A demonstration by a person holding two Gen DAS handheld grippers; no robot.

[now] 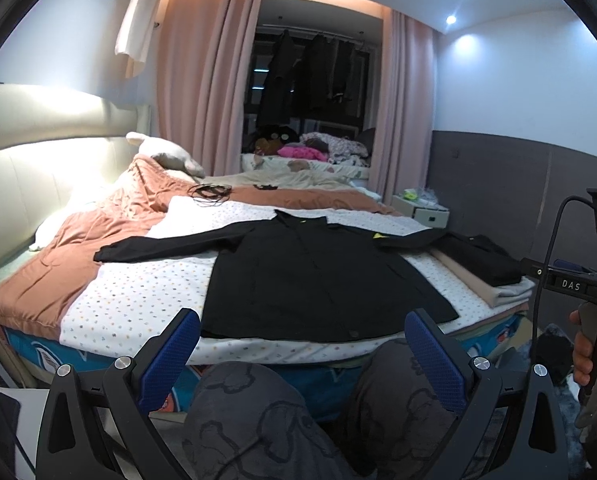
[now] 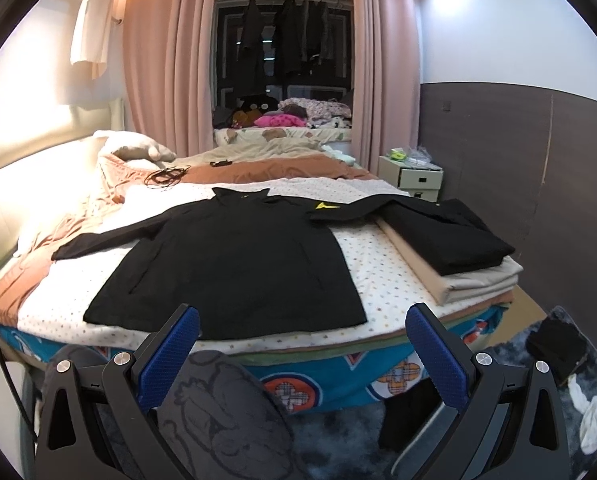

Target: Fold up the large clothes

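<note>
In the left wrist view, the left gripper with blue textured pads stands wide apart and empty, above the person's knees. The large black long-sleeved shirt lies flat on the white dotted bed sheet — sleeves spread out.

In the right wrist view, the right gripper is wide too, holding nothing; the shirt lies beside a folded black garment on folded beige cloth.

A black long-sleeved garment lies spread flat across the middle of the frame, hem toward the camera, collar away, one sleeve stretched to the left. Its other sleeve, bearing a small yellow mark, reaches right toward a folded black garment at right of centre.
</note>
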